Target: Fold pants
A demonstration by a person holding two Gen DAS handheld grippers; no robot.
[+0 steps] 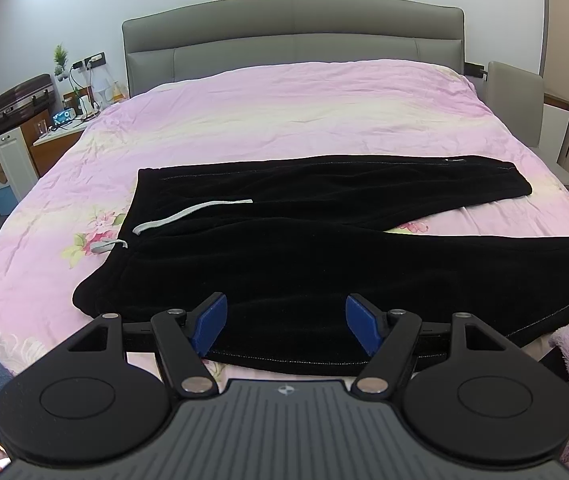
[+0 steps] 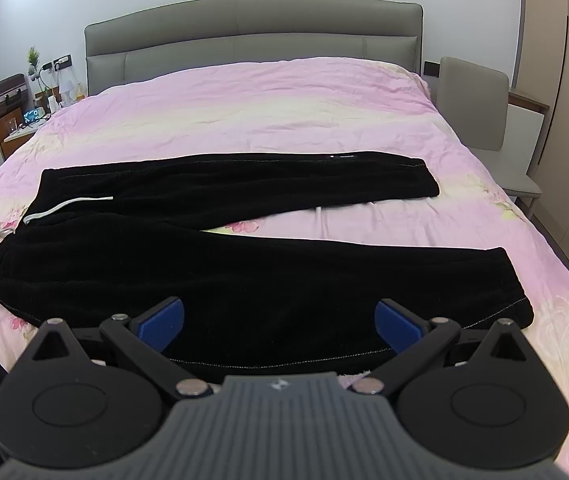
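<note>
On the pink floral bedspread point(image 1: 284, 120) the black fleece pants point(image 1: 304, 248) lie flat, legs splayed rightward; with left gripper point(image 1: 286, 326) and right gripper point(image 2: 280, 326) both spread wide and empty, we judge pinching the near leg's hem edge point(image 2: 284, 360) evenly best.

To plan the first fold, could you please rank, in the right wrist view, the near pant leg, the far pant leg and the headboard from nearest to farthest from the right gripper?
From the right gripper, open:
1. Near pant leg, directly under and ahead of the fingers.
2. Far pant leg, farther up the bed, cuff to the right.
3. Headboard, at the far end of the bed.
</note>
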